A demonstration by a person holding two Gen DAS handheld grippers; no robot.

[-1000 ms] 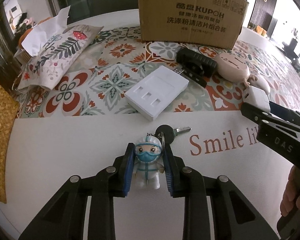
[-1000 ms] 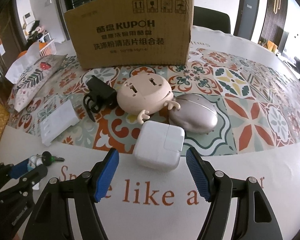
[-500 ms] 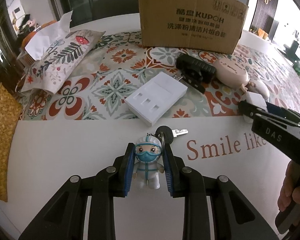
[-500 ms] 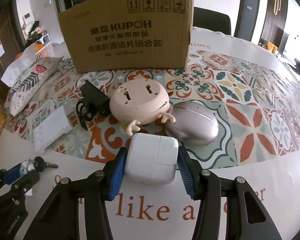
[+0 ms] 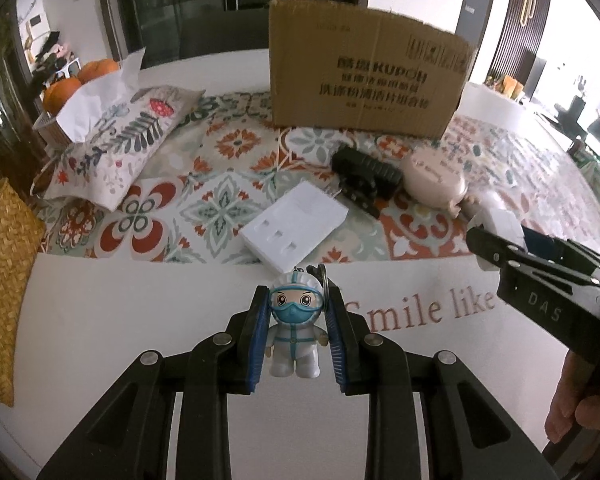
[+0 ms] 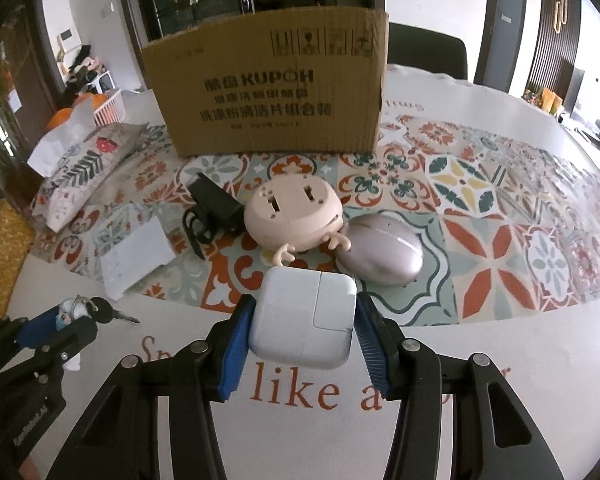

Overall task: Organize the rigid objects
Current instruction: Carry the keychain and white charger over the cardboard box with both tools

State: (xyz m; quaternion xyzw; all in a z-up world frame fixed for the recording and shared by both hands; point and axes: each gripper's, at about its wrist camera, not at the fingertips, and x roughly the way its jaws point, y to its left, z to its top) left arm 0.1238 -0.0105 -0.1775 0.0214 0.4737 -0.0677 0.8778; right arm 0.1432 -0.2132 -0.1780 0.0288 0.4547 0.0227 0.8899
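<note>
both grippers (image 5: 297, 336) (image 6: 302, 332): black angular linkage arms, silver pivot screws, blue ribbed pads (image 5: 259, 340); "DAS" stamped on the right one

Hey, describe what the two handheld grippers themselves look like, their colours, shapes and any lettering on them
Both are matte black plastic, two-finger tools. The left gripper and right gripper have angular linkage arms with round silver pivot pins, ending in blue ribbed pads. Seen side-on from the left wrist camera, the right one carries raised letters reading DAS. No cables or sleeves show; only bare fingers at the frame edge.
</note>
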